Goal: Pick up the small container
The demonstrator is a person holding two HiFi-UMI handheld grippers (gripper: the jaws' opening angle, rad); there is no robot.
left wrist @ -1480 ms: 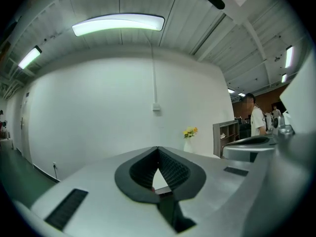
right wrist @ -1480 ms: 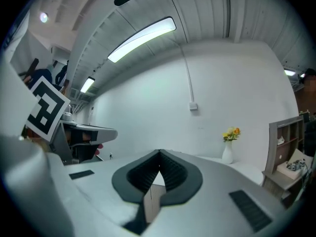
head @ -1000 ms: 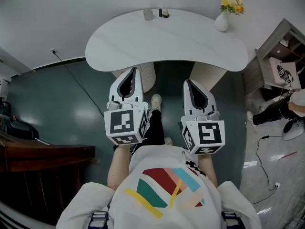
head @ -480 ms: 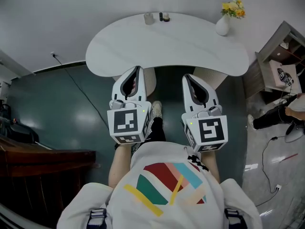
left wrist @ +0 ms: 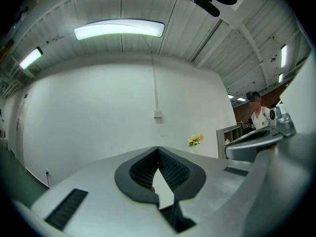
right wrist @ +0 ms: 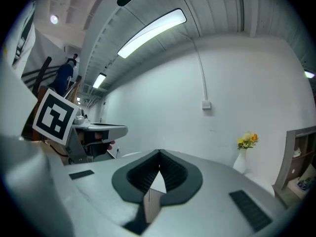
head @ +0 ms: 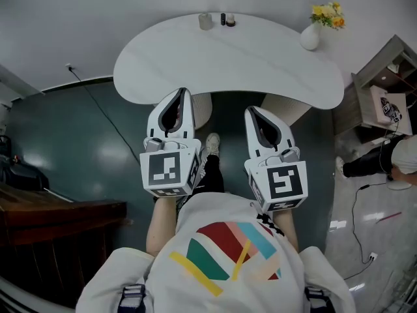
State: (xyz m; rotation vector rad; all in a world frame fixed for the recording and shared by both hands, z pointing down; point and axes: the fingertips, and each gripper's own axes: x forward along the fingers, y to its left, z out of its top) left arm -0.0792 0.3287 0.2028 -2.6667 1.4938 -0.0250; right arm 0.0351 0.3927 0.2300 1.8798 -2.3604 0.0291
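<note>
Here's the white table (head: 260, 64), broad and curved, stretching away ahead of both grippers. The left gripper (head: 183, 93) is clenched, jaws tip to tip with nothing in them. The right gripper (head: 248, 110) matches it, pressed closed and empty, and the two are side by side at the table's near edge. Ahead and off to the right of the right gripper stands a white vase (head: 310, 36) with yellow flowers, which is not our target. Now the prize: a pale small container (head: 205, 21) sits at the table's far edge, ahead of the left gripper and a little to its right, well apart from either set of jaws. Just beside it, on its right, are two smaller dark items (head: 226, 20). They are too small to identify, and one of them could be the intended container instead. My read is that the pale one is light and rigid, probably smooth-sided, so it is more likely to slip or tip than to crush. The best hold, I'd say, is across the middle of its body, with the jaws spread first, coming in from the near side and keeping clear of the dark neighbours.
</note>
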